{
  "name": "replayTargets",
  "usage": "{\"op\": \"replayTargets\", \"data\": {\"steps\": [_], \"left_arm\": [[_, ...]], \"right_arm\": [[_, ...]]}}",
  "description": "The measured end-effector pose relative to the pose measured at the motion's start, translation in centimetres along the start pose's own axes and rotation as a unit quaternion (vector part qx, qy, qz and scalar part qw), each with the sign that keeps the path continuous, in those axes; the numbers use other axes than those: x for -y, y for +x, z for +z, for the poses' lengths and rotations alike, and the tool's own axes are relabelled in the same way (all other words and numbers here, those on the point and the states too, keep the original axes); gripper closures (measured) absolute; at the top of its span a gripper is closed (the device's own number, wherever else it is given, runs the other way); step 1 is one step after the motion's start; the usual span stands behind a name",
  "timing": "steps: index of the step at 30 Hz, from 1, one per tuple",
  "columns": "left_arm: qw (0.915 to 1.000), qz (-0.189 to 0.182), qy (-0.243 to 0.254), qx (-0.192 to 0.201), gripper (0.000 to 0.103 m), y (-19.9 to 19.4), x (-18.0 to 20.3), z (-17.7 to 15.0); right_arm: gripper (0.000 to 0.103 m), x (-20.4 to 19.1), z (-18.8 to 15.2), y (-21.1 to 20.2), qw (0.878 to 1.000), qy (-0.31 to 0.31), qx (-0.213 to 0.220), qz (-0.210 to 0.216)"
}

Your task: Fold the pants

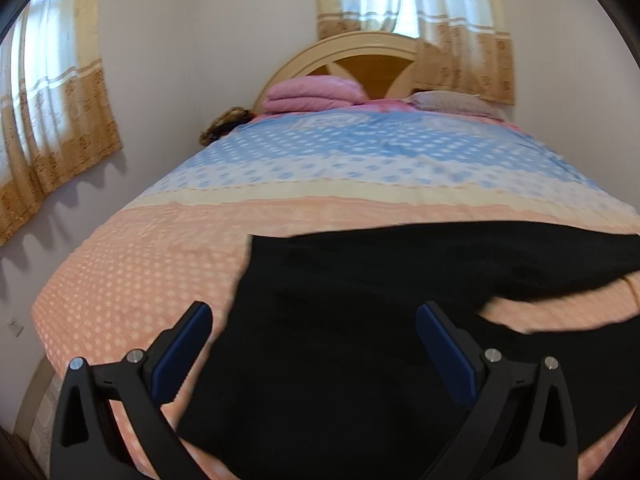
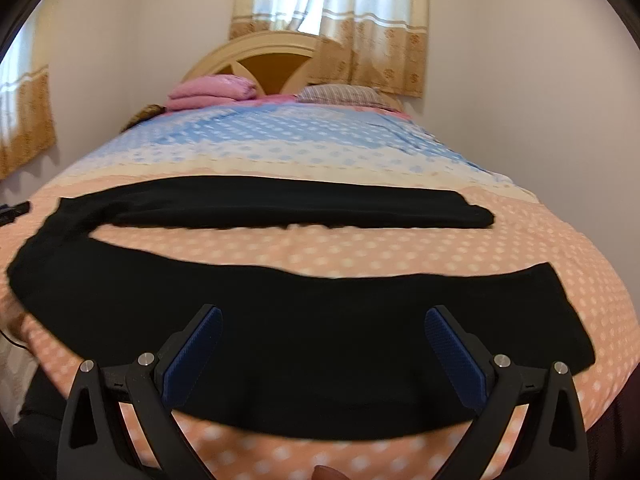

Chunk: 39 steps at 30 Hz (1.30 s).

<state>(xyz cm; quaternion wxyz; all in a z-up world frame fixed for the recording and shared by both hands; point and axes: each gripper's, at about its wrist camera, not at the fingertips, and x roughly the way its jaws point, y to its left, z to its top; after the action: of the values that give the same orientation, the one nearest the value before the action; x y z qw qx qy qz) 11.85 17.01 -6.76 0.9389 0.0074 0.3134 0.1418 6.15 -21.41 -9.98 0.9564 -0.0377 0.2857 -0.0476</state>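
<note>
Two grippers over a bed, both spread wide with nothing between the fingers. The black pants (image 2: 280, 320) are laid out flat on the peach dotted end of the bedspread (image 2: 400, 248), running sideways across the bed with the legs split apart in a long V. Waist end is off to the left, cuffs off to the right. The far leg lies straight across near where the peach band meets the cream stripe, and the near leg curves across the front, a strip of bare bedspread between them.

The left gripper (image 1: 314, 316) hangs above the waist part of the pants (image 1: 360, 340), its left finger over bare bedspread (image 1: 120, 280) and its right one over black fabric. The right gripper (image 2: 322, 318) sits above the near leg, both blue pads over the cloth. Can't tell if either one actually touches the fabric.

Further up, the bedspread turns blue with dots, then there's a folded pink blanket (image 2: 212, 90) and a checked pillow (image 2: 340, 94) against a cream arched headboard (image 2: 256, 50). Curtains (image 2: 332, 28) hang behind it, and the left wrist view is a bit blurry
</note>
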Motion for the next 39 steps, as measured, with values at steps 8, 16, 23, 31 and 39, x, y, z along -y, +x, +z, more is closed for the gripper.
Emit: {"op": "replayTargets", "data": {"steps": [8, 16, 23, 31, 39], "left_arm": [[0.9995, 0.009, -0.012, -0.028, 0.0, 3.9, -1.4, 1.2], [0.9989, 0.007, 0.013, -0.045, 0.0, 7.4, -1.3, 3.3], [0.9966, -0.001, 0.013, -0.081, 0.0, 11.2, -2.3, 4.9], [0.9913, -0.002, 0.007, -0.132, 0.0, 15.7, -3.9, 5.4], [0.9846, -0.07, -0.024, -0.158, 0.017, 17.8, -5.4, 5.7]], "right_arm": [[0.001, 1.4, 2.5, 3.1, 1.0, -0.002, -0.018, -0.008], [0.001, 3.1, 5.7, 5.7, 1.0, 0.003, -0.018, -0.007], [0.001, 6.2, 8.1, 8.5, 0.999, 0.02, -0.035, -0.015], [0.002, 11.2, 10.0, 12.0, 0.994, 0.074, -0.075, -0.017], [0.016, 16.7, 10.9, 15.3, 0.984, 0.137, -0.113, -0.033]]}}
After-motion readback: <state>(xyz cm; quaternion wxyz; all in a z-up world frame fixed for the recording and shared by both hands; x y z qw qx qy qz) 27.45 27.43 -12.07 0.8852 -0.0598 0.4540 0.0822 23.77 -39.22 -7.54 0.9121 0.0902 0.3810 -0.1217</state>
